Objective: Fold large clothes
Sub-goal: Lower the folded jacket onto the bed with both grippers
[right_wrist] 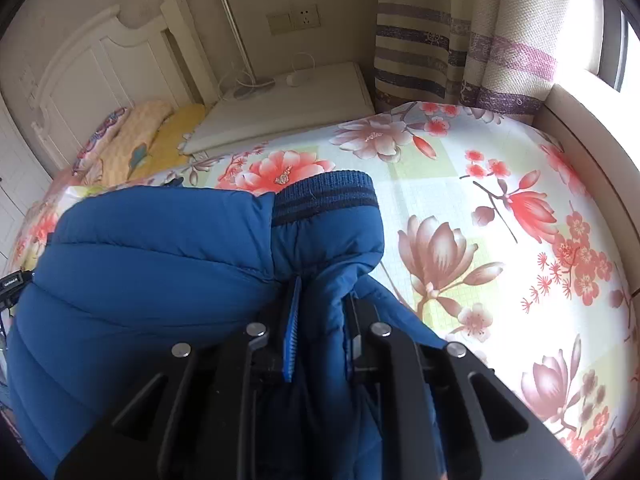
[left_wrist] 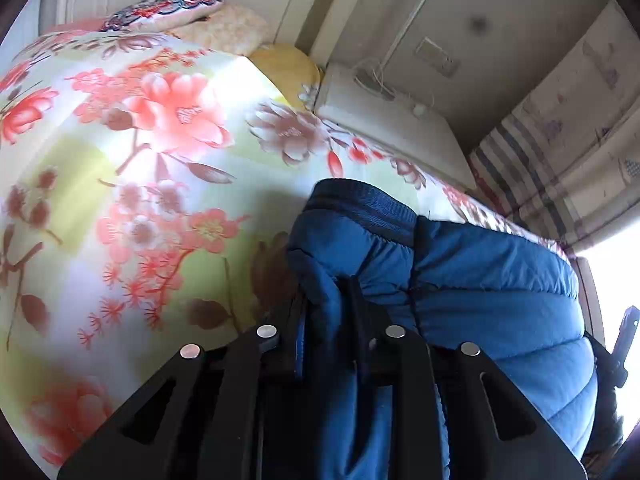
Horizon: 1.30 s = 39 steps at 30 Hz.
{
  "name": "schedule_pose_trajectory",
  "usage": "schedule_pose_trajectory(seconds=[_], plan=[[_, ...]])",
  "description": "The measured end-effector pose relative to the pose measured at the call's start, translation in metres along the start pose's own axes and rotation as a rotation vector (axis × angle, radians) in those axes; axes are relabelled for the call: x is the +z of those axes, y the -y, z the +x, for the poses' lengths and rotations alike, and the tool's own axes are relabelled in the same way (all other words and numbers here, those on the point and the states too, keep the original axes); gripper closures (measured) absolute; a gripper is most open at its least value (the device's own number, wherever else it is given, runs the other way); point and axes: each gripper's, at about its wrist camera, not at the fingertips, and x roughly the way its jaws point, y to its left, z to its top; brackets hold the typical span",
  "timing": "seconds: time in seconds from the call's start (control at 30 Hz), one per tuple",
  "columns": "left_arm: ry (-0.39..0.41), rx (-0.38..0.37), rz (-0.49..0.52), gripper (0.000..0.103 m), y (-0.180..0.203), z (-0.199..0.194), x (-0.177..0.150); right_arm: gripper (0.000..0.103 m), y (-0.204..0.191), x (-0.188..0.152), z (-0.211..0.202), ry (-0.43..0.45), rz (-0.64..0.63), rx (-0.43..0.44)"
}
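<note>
Jacket-folding update, going left to right. Over on the left, the left gripper point(left_wrist: 332, 320) has its fingers clamped on a bunched edge of the blue puffer jacket point(left_wrist: 472, 280), padding squeezed right between them. The jacket itself lies on the bed point(left_wrist: 132, 168), on the floral cover, and from this side it bulks toward the bed's right-hand edge, near the window. Moving right, the right gripper point(right_wrist: 320, 312) is closed on jacket fabric too, next to the ribbed knit cuff point(right_wrist: 324, 196) with the dark stripes. So both ends are pinched and I'd guess this is the carry-over part of a fold.

Tip for doing it well, as I see it: keep both hands level with each other and moving together so the padded edge stays straight, and lay it down square on the rest of the jacket instead of dropping it. Puffy stuff springs back, so the grip probably shouldn't loosen until the edge is resting flat.

View differences: the left camera shows a patterned pillow point(left_wrist: 160, 10) at the bed's head end. The right camera gives a white headboard point(right_wrist: 100, 64), a wall socket point(right_wrist: 294, 19), a striped curtain point(right_wrist: 460, 52) and the whole open far corner of the bed, which looks like plenty of landing room.
</note>
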Motion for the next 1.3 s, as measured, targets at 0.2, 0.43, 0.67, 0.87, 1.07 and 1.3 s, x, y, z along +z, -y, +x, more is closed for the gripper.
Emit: schedule_pose_trajectory(seconds=[0.2, 0.43, 0.67, 0.87, 1.07, 1.3], plan=[[0.053, 0.031, -0.045, 0.063, -0.007, -0.011, -0.004, 0.08, 0.004, 0.002, -0.001, 0.021, 0.013, 0.01], [0.081, 0.119, -0.124, 0.027, -0.02, -0.019, -0.004, 0.033, 0.007, 0.002, -0.016, -0.007, 0.045, 0.003], [0.288, -0.068, -0.096, 0.008, -0.039, -0.129, -0.046, 0.023, 0.034, -0.037, -0.124, 0.121, -0.012, 0.22], [0.095, -0.183, 0.102, 0.008, -0.062, -0.149, -0.136, 0.019, 0.066, -0.136, -0.173, 0.064, -0.144, 0.259], [0.008, -0.172, 0.276, 0.007, -0.042, -0.136, -0.182, 0.019, 0.045, -0.179, -0.162, 0.02, -0.266, 0.256], [0.015, -0.148, 0.307, 0.011, -0.02, -0.117, -0.172, 0.043, 0.006, -0.174, -0.149, 0.079, -0.409, 0.154]])
